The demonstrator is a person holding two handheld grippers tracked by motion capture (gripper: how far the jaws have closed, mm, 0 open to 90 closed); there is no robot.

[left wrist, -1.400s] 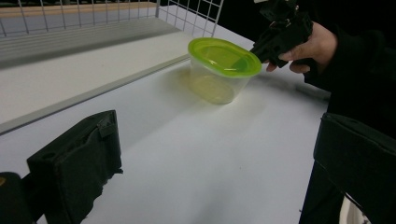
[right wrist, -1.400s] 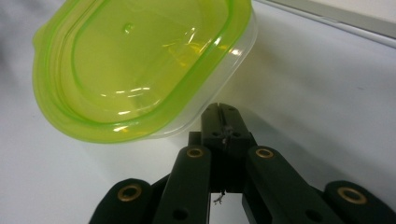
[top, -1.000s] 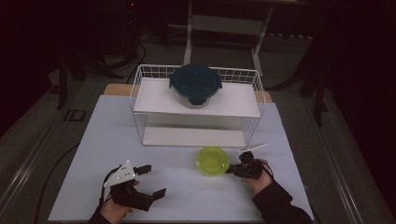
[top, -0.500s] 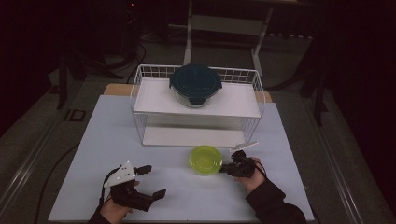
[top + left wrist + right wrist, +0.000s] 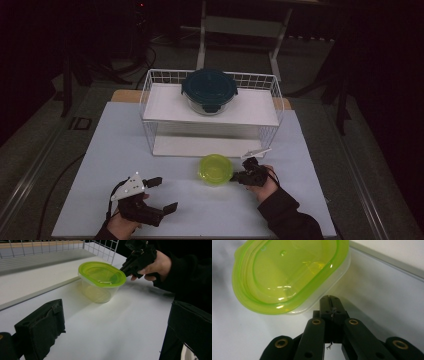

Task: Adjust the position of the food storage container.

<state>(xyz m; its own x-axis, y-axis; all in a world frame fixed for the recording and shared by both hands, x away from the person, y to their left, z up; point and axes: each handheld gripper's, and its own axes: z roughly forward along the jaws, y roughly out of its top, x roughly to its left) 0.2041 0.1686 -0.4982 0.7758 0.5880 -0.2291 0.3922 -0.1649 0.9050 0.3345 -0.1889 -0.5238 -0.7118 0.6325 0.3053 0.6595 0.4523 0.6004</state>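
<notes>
A clear tub with a lime-green lid (image 5: 215,169) stands on the white table top in front of the wire rack. My right gripper (image 5: 234,176) is shut with nothing between its jaws, and its tip touches the tub's right side just under the lid rim. In the right gripper view the closed tip (image 5: 329,301) meets the tub (image 5: 287,275). My left gripper (image 5: 164,195) rests open at the front left, well apart from the tub. The left gripper view has the tub (image 5: 102,277) ahead of its open jaws, with the right gripper (image 5: 125,265) against it.
A white wire rack (image 5: 150,100) with two shelves stands at the back of the table. A glass container with a dark teal lid (image 5: 209,90) sits on its top shelf. The table's front edge (image 5: 200,235) runs close to both hands.
The right gripper has moved left, and the green-lidded tub has slid left in front of it. The left gripper has kept still.
</notes>
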